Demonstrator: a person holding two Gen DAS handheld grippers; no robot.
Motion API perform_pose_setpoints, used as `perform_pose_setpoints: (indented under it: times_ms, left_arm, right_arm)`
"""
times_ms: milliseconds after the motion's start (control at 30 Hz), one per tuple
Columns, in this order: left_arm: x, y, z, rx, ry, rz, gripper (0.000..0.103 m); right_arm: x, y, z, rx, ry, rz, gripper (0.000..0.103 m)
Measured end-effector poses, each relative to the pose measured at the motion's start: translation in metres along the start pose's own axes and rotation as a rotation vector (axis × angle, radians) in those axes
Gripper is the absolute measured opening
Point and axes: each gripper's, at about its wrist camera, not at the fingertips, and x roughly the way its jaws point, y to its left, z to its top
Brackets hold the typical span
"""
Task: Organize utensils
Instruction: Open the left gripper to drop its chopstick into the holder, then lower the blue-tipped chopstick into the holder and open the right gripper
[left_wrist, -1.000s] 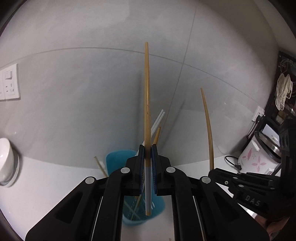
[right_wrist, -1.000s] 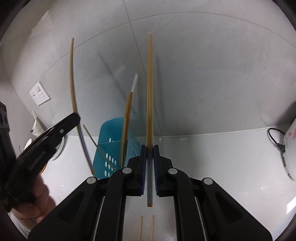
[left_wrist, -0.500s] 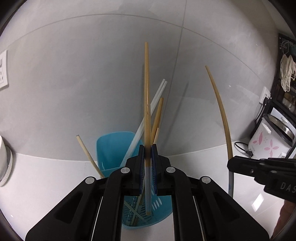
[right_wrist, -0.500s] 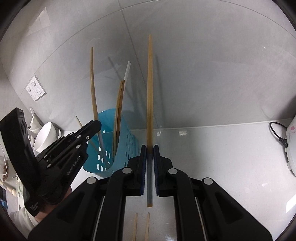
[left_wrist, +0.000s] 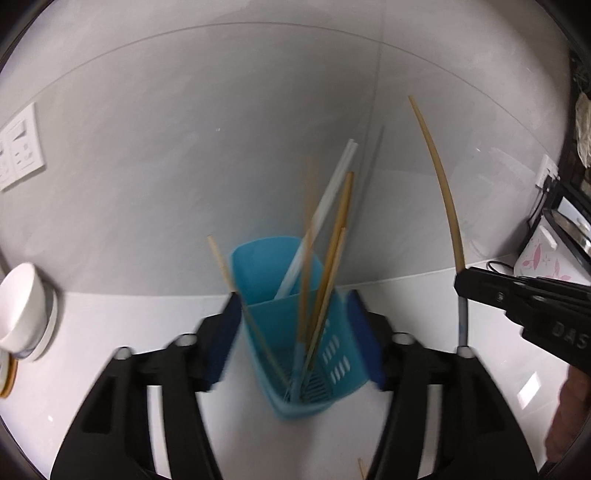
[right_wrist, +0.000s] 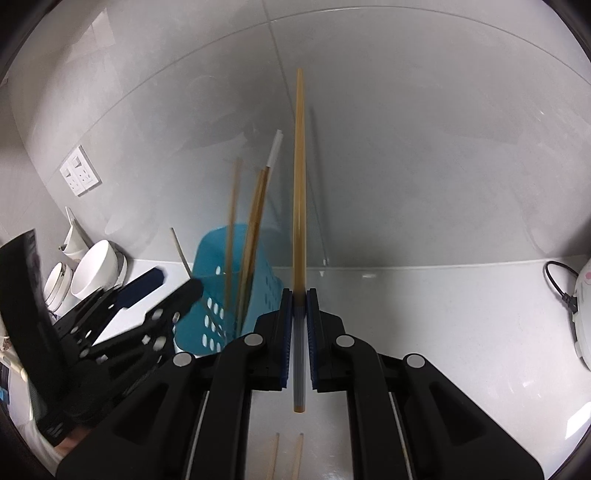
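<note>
On white counter (right_wrist: 443, 332), blue holder (left_wrist: 273, 266) against tiled wall (left_wrist: 221, 129).

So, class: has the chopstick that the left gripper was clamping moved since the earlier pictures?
Yes. The left gripper has just opened, and the chopstick, a blurred streak, now stands lower, inside the blue holder, with nothing gripping it.

Dim light, fisheye warp, perhaps motion blur
</note>
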Motion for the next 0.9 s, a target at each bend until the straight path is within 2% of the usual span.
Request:
perform_pose_setpoints:
  times_ms: [33,100,167,267,367,767,900]
  left_arm:
    - [-0.005,0.003,0.0,-0.003,0.001,0.029,0.068]
    - [-0.013,0.008,-0.001,-0.011,-0.004,0.034,0.075]
    - [-0.022,0.017,-0.002,-0.029,-0.007,0.068,0.092]
    - [-0.033,0.035,-0.002,-0.058,-0.002,0.077,0.097]
    - [-0.037,0.044,-0.004,-0.072,0.009,0.099,0.097]
    - [-0.03,0.075,-0.017,-0.137,0.085,0.11,0.097]
    - [-0.029,0.083,-0.024,-0.151,0.088,0.115,0.097]
  right_arm:
    - [0.001,0.002,0.001,0.005,-0.006,0.015,0.007]
    - [0.003,0.008,0.003,0.004,-0.021,0.029,0.007]
    - [0.007,0.013,0.006,0.024,-0.024,0.073,0.007]
    - [0.014,0.024,0.011,0.022,-0.04,0.096,0.007]
    - [0.02,0.031,0.015,0.034,-0.059,0.126,0.007]
    - [0.046,0.054,0.003,0.012,-0.122,0.113,0.007]
    - [0.057,0.055,-0.004,0.001,-0.093,0.1,0.007]
